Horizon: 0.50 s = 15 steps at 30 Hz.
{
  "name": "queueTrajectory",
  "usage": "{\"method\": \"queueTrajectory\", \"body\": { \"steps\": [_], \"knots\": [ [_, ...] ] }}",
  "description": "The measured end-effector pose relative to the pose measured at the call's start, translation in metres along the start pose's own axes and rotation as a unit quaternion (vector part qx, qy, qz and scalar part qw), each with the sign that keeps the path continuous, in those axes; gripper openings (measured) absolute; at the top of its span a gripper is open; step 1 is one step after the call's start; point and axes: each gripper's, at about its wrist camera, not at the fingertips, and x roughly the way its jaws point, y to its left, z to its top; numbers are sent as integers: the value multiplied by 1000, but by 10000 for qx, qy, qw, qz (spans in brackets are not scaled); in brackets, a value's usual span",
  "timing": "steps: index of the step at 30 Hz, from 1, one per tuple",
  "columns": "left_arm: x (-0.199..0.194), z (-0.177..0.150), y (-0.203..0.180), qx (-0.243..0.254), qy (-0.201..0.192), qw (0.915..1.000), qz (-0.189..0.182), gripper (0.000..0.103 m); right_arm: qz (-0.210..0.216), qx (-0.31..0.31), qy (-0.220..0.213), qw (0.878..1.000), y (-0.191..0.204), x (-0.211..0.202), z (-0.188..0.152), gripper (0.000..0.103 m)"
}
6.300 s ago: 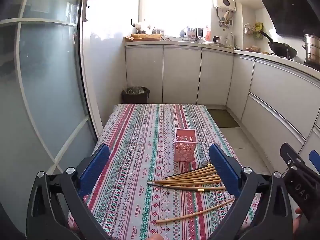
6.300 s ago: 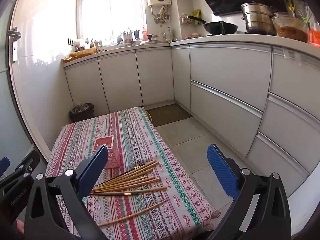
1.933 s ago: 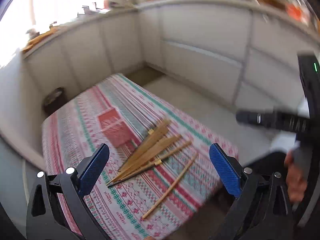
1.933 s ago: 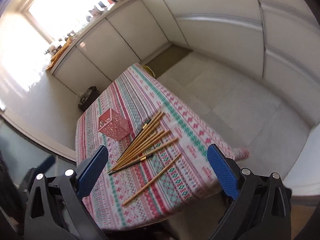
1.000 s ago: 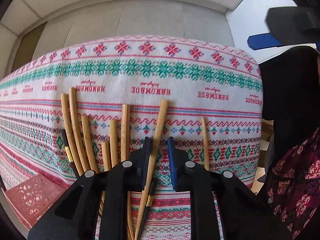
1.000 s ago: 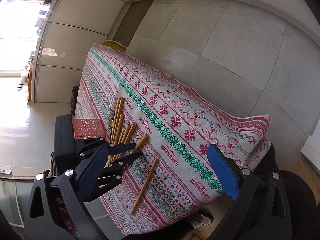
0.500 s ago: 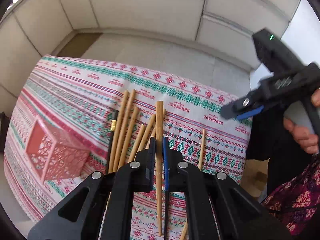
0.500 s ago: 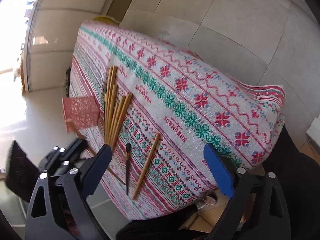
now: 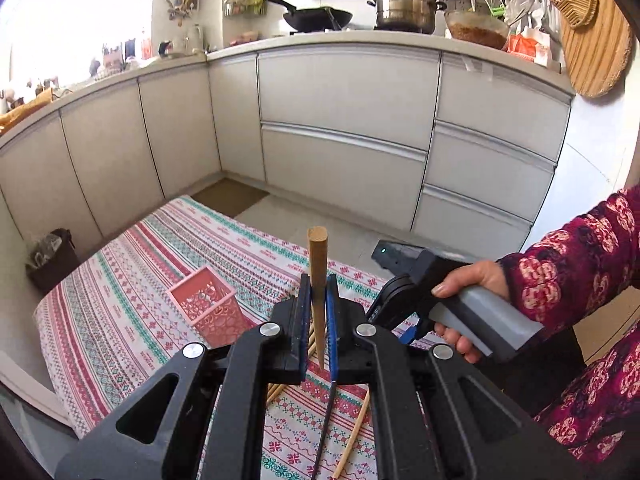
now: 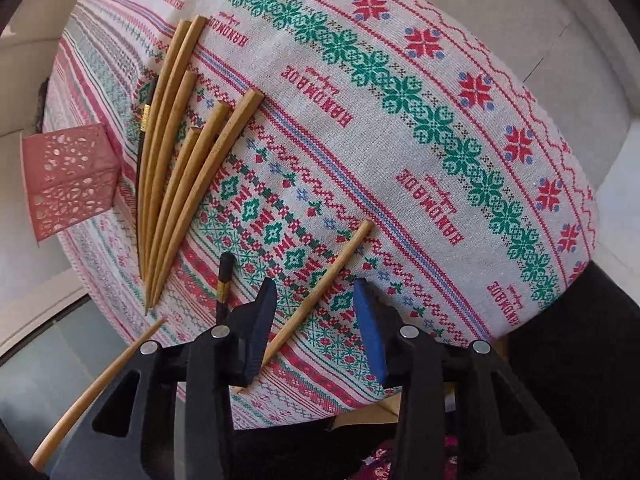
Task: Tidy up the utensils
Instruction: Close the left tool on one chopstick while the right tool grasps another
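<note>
Left gripper (image 9: 319,330) clamped tight on one wooden chopstick (image 9: 318,276), lifted clear of the table, long axis running up along the fingers, blunt square-cut end up and away, tapered tip down between the blue pads. Right gripper (image 10: 314,322) half open, jaws just been closing, straddling a single loose chopstick (image 10: 320,288) that lies diagonally on the tablecloth (image 10: 400,140); pads not pressing on it. Fan of bare wooden chopsticks (image 10: 180,168) lies flat beside it, tips converging toward the near edge, thick ends splayed away. Black chopstick with gold band (image 10: 223,280) sits just left of the right gripper. Pink perforated square holder (image 9: 208,306) stands upright on the woven cross-stitch-pattern cloth, near the fan.
</note>
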Motion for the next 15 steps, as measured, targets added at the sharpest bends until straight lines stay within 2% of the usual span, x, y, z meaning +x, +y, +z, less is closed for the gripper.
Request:
{"method": "queueTrajectory", "body": {
  "steps": [2, 4, 6, 9, 11, 15],
  "knots": [
    [-18, 2, -2, -33, -222, 9997, 41, 6, -649, -287, -84, 9974, 19, 4, -3, 37],
    [-30, 4, -1, -92, -400, 9991, 115, 6, -1243, -675, -248, 9896, 36, 9, -10, 25],
    [-41, 5, 1, -178, -560, 9981, 185, 6, -1471, -921, -408, 9840, 43, 11, -13, 16],
    [-50, 5, 6, -297, -748, 9964, 271, 6, -1310, -921, -519, 9857, 40, 10, -10, 9],
    [-55, 5, 9, -404, -844, 9951, 304, 6, -1107, -960, -741, 9864, 34, 7, -8, 8],
    [-53, 5, 14, -613, -933, 9928, 426, 6, -501, -1205, -1102, 9853, 19, -9, -13, 6]
  ]
}}
